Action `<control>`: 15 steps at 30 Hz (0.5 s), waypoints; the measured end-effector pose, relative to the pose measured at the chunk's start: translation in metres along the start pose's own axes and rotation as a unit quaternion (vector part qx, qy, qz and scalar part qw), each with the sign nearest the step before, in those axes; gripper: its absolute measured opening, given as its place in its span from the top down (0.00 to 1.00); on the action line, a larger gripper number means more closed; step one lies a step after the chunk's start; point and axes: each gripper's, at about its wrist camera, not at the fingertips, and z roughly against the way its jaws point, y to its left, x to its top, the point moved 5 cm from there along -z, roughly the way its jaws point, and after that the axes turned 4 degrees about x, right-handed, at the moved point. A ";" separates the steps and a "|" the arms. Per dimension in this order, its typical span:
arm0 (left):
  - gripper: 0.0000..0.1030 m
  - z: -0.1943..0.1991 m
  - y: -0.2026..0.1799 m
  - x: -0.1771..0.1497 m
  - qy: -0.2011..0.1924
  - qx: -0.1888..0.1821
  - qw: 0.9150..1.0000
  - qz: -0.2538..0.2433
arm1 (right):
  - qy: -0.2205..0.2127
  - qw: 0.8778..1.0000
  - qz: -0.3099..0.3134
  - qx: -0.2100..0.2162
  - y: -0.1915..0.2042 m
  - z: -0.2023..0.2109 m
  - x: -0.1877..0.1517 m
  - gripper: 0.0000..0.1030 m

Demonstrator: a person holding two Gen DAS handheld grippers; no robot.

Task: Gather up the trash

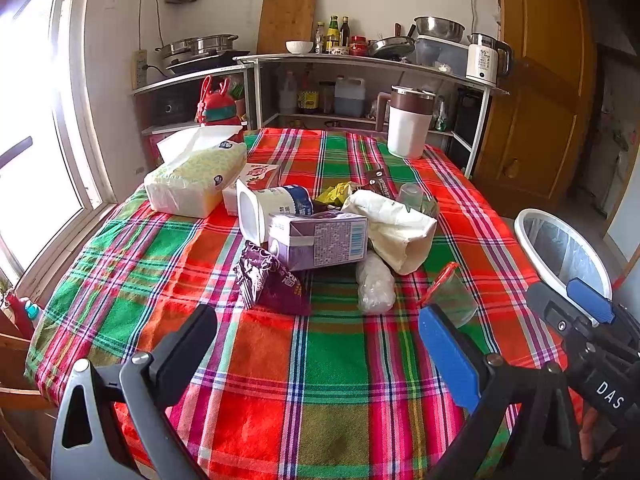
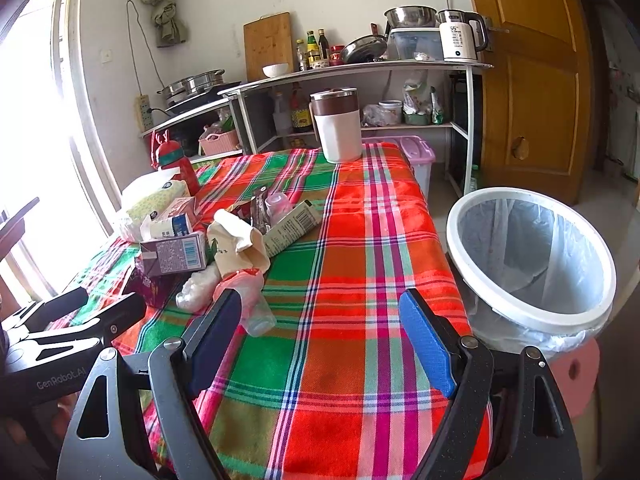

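Above the plaid counter (image 1: 320, 360), the left tool (image 1: 320, 344) and right tool (image 2: 320, 332) both hover spread wide, holding nothing, short of the trash pile (image 1: 320, 236).

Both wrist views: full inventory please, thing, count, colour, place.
tablecloth: 1, red-green plaid, covers table
trash bin: 1, white rim, clear liner, right of table
tissue pack: 1, pale yellow, left rear
purple carton: 1, lying mid-pile
yogurt cup: 1, white-blue, tipped over
purple wrapper: 1, front of pile
cream bag: 1, right of carton
clear plastic cup: 1, nearest right tool
jug: 1, white, brown lid, far edge
left tool: 1, open, empty
right tool: 1, open, empty
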 end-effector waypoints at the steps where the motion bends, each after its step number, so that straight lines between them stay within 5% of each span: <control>1: 0.01 0.000 0.000 0.000 0.000 0.000 1.000 0.000 | 0.000 1.000 0.000 0.000 0.000 0.000 0.000 0.21; 15: 0.01 0.000 -0.001 -0.001 -0.002 0.000 1.000 -0.002 | 0.000 1.000 -0.003 0.001 0.000 0.001 -0.001 0.21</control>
